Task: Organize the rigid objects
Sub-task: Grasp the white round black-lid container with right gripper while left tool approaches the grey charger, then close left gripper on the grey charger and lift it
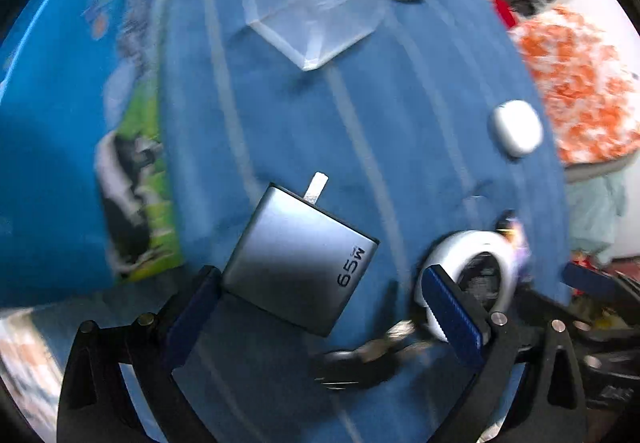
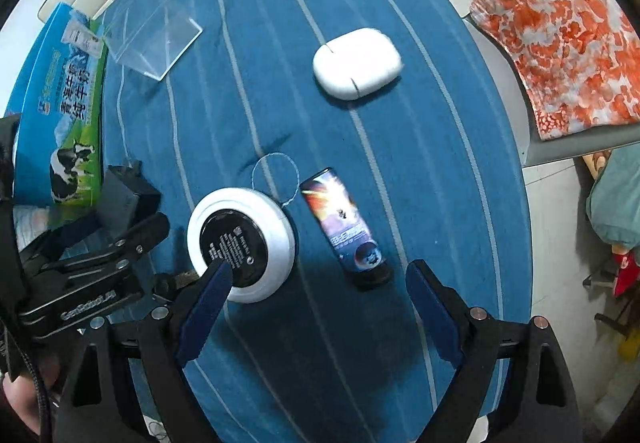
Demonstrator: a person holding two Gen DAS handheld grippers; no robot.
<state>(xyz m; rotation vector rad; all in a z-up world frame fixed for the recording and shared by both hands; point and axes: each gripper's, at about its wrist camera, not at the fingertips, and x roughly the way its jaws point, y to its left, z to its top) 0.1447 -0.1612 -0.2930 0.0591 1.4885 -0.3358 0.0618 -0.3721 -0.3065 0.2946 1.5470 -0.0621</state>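
Both jaws wide apart, nothing gripped, above the blue striped cloth point(image 2: 400, 171).
My left gripper point(image 1: 320, 307) straddles the grey 65W charger point(image 1: 300, 259); one pad sits at its corner, contact unclear. My right gripper point(image 2: 320, 307) spans bare cloth, left pad overlapping the round white disc point(image 2: 244, 243), with the small printed tube point(image 2: 344, 227) lying flat between the fingers.
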